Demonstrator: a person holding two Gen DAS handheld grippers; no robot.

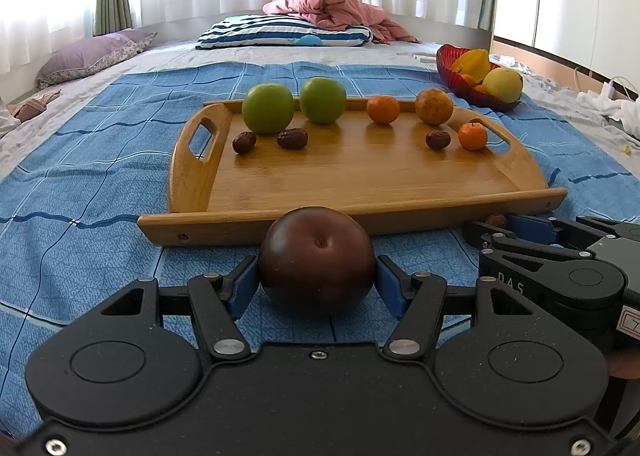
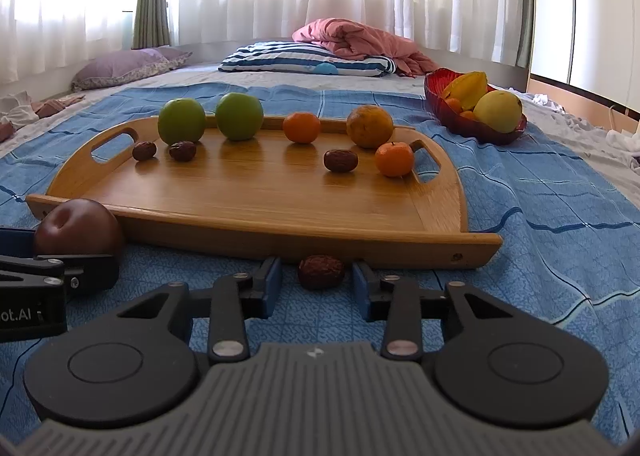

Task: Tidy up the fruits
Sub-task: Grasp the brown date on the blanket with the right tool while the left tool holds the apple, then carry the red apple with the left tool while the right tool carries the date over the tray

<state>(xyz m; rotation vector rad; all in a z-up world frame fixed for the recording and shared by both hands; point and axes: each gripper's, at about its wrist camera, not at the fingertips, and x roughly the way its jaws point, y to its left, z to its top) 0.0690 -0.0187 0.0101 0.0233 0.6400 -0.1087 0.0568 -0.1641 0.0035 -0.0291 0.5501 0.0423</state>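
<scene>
My left gripper (image 1: 317, 276) is shut on a dark red plum (image 1: 317, 259) just in front of the wooden tray (image 1: 360, 176); the plum also shows in the right wrist view (image 2: 78, 226). My right gripper (image 2: 317, 286) is open, its blue pads either side of a brown date (image 2: 321, 271) lying on the blue cloth by the tray's front edge (image 2: 280, 234). On the tray stand two green apples (image 1: 268, 108), oranges (image 1: 383, 109) and several dates (image 1: 292, 138).
A red bowl (image 1: 450, 70) with a yellow fruit and a starfruit sits at the back right on the bed. Pillows (image 1: 280, 32) and a pink blanket (image 1: 340, 10) lie behind the tray. The blue cloth (image 1: 80, 176) covers the bed.
</scene>
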